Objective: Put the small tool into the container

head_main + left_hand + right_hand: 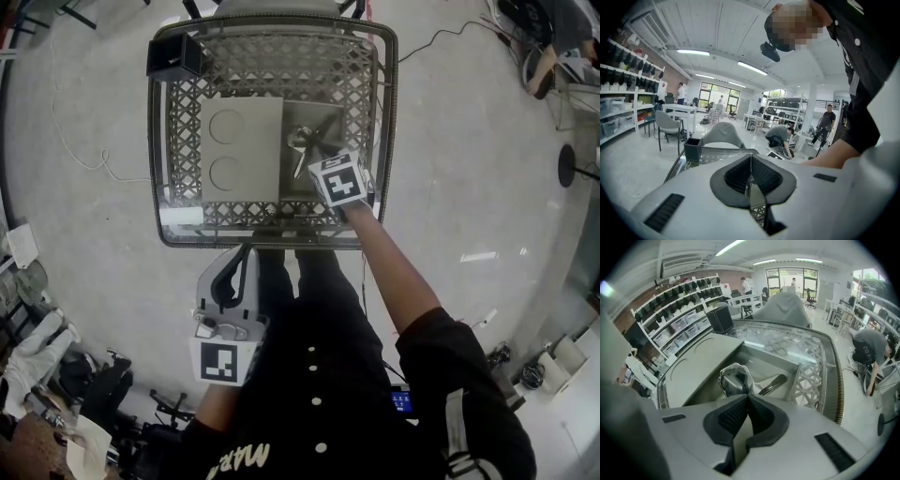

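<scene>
Tool (735, 379) in container (761, 363), just beyond right claw (748, 395); claw closed together

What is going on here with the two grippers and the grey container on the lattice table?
A person holds a two-jaw gripper in each hand. The right gripper reaches into the open compartment of the shallow grey container on the metal lattice table. Its jaws look closed on the raised end of the small shiny metal tool, whose handle lies in that compartment. The left gripper hangs near the table's edge, shut and empty.
</scene>
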Action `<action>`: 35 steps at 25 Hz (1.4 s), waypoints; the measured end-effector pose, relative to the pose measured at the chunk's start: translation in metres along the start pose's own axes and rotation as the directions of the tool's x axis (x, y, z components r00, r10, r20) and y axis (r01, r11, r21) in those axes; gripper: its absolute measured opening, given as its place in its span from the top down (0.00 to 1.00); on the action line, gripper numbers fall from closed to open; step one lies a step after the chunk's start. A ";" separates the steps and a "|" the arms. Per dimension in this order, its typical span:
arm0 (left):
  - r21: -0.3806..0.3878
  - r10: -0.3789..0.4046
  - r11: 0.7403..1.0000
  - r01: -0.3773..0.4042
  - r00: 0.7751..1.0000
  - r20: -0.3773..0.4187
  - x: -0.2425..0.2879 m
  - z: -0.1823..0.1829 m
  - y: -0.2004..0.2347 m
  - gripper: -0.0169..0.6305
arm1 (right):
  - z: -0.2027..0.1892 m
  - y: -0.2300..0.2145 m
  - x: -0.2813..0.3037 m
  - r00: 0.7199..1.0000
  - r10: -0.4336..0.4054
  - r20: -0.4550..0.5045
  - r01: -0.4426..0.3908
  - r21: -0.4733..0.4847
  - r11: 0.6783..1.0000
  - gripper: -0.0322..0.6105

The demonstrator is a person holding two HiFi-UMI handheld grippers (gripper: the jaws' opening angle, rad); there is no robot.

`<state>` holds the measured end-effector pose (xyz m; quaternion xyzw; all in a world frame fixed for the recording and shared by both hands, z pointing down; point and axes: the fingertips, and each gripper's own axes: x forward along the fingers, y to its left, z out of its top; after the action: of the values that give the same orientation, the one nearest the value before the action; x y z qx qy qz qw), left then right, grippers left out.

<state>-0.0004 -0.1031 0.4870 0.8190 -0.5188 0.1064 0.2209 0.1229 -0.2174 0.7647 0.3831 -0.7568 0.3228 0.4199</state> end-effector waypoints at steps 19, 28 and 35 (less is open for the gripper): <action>0.112 -0.063 0.993 0.048 0.990 0.128 -0.006 0.066 -0.015 0.93 | 0.083 0.020 -0.158 0.912 0.057 0.406 -0.016 -0.103 0.995 0.93; 0.174 -0.065 0.984 0.025 0.972 0.226 -0.007 0.116 0.002 0.93 | 0.119 0.034 -0.286 0.749 0.037 0.661 0.035 -0.095 0.995 0.93; 0.257 -0.084 0.966 0.004 0.949 0.303 -0.005 0.151 0.019 0.93 | 0.132 0.025 -0.381 0.560 -0.058 0.826 0.082 0.014 0.996 0.93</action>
<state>-0.0282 -0.1773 0.3573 0.8584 -0.5107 0.0365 0.0322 0.1853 -0.1943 0.3665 0.5136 -0.8536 0.0795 0.0352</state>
